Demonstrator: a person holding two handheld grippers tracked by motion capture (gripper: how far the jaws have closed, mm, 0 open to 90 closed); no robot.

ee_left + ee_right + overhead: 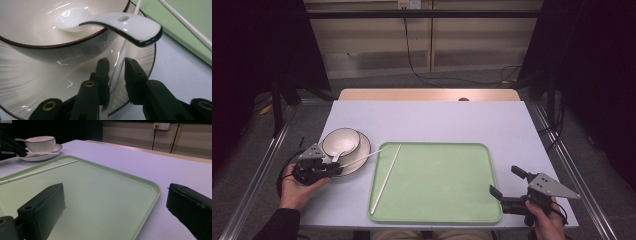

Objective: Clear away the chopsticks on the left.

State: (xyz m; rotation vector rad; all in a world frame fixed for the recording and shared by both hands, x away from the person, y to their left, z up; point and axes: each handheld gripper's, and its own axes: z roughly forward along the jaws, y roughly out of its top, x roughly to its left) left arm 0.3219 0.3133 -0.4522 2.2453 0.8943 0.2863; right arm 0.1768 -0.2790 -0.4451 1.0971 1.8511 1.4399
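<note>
Chopstick (pixel 359 159), the white one, lying across the plate (pixel 364 150) at 9 o'clock from the green tray (pixel 437 185), tip poking off the rim toward 3 o'clock. Twin chopstick (pixel 386 177) already sitting in the tray along its 9 o'clock edge, so probably the pick-up of number two, grasp stage.

Left hand-held gripper (pixel 117 62) straddling the stick low on the plate, right under the bowl (pixel 37 25) and the overhanging spoon (pixel 125 23). Jaws narrowed to a slim gap with the chopstick (pixel 120 67) running up between them, hugging one pad but with daylight on the other side. Not pinched yet, going by that. Right hand-held gripper (pixel 506 181) parked at the tray's 4 o'clock corner, jaws wide, nothing in them.

Next up, guessing: finish the squeeze, lift straight up without bumping the spoon handle, then swing toward 3 o'clock and lay it beside the twin. Thin, slick, round stick, so likely to swivel or slip if gripped off-centre.
</note>
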